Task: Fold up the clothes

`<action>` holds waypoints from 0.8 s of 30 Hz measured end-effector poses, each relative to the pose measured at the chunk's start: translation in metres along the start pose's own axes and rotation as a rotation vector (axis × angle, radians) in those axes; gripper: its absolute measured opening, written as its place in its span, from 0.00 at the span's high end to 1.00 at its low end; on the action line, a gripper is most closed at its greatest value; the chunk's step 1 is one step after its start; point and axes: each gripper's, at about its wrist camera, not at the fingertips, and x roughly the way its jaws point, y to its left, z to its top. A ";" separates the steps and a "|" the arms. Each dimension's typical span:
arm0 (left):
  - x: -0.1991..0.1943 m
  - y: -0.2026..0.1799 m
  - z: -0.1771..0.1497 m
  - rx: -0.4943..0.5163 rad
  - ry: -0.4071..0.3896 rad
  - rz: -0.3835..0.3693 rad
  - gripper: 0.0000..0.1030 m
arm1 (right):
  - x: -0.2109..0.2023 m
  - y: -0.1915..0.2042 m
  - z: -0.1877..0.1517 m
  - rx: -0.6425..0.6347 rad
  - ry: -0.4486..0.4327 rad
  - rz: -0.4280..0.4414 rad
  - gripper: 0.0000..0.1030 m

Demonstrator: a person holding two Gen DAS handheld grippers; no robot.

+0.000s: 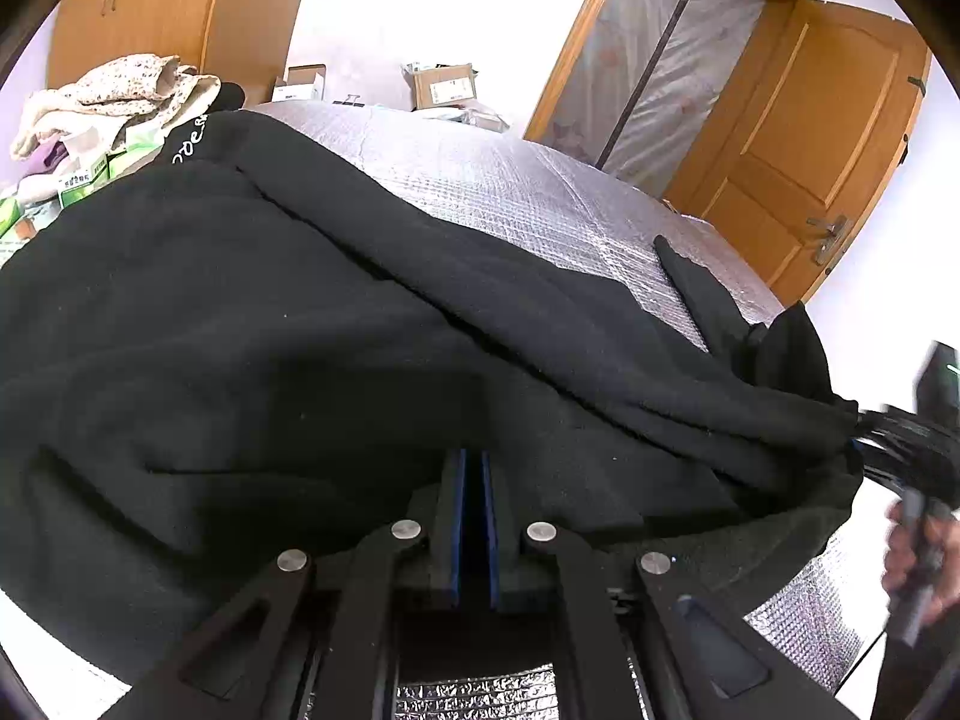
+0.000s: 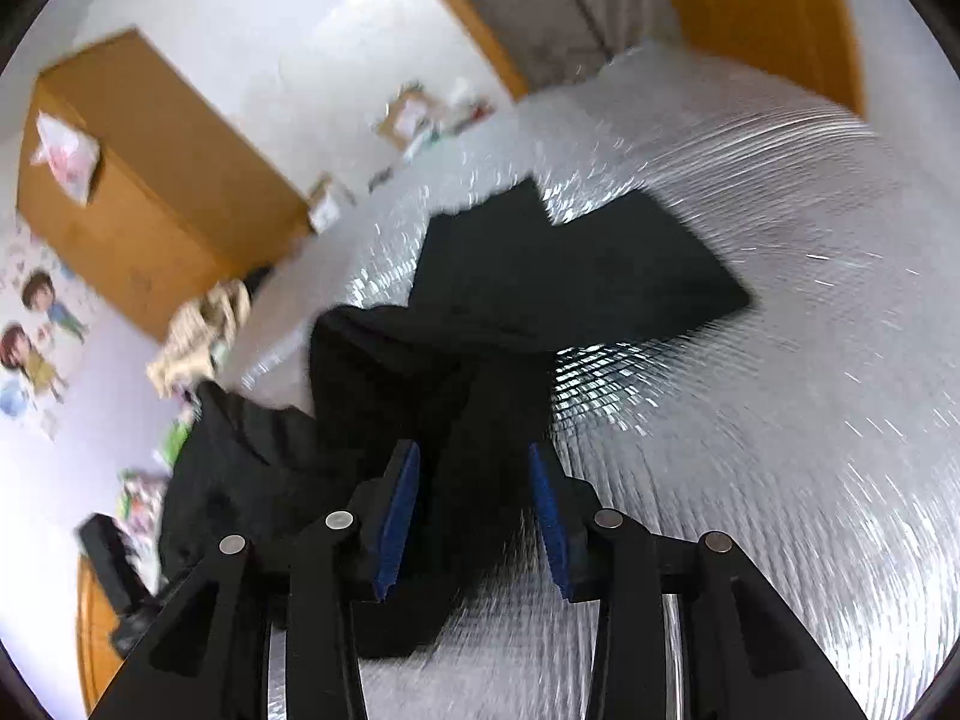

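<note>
The black garment (image 1: pixel 300 330) lies spread over the silver quilted mat (image 1: pixel 528 192), filling the middle and left of the left wrist view, with a white-lettered band (image 1: pixel 191 144) at its far edge near the upper left. In the right wrist view the same dark cloth (image 2: pixel 516 276) runs from the lower centre up to mid frame, one squared flap lying flat on the foil surface (image 2: pixel 780 420). The left gripper (image 1: pixel 475 456), at the bottom centre of its view and angled downward, has its blue pads (image 1: pixel 459 516) pressed together with the garment's near edge pinched between them. The right gripper (image 2: pixel 474 450), also tilted downward, stands with its blue pads (image 2: pixel 399 516) apart; black cloth lies in the gap, but neither pad presses on it. That picture is blurred. At the lower right edge of the left wrist view a hand (image 1: pixel 918 564) grips a dark handle, beside a bundle of black cables (image 1: pixel 906 438). Crumpled pale clothes (image 1: pixel 120 96) sit at the upper left, cardboard boxes (image 1: pixel 444 84) behind the mat, and a wooden door (image 1: pixel 810 138) at the upper right.
</note>
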 end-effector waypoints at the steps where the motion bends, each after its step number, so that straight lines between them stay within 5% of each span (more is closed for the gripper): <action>1: 0.000 -0.001 0.000 0.001 0.000 0.002 0.95 | 0.016 -0.002 0.006 -0.004 0.034 -0.021 0.62; 4: -0.001 -0.001 0.000 0.004 -0.001 0.005 0.95 | 0.028 -0.003 0.024 -0.017 0.018 -0.027 0.65; 6: -0.002 -0.001 -0.001 0.008 -0.001 0.010 0.95 | 0.027 -0.002 0.034 -0.024 0.000 -0.050 0.97; 10: -0.003 0.000 -0.001 0.011 -0.002 0.012 0.95 | -0.009 -0.012 0.035 -0.011 -0.113 -0.107 0.96; 15: -0.002 0.000 -0.001 0.007 -0.001 0.007 0.95 | -0.083 -0.047 -0.010 0.158 -0.253 -0.213 0.96; 22: -0.002 -0.003 -0.001 0.003 -0.001 0.006 0.95 | -0.100 -0.071 -0.059 0.290 -0.162 -0.247 0.89; 24: -0.001 -0.004 -0.001 0.000 -0.001 0.003 0.95 | -0.111 -0.068 -0.059 0.261 -0.199 -0.263 0.80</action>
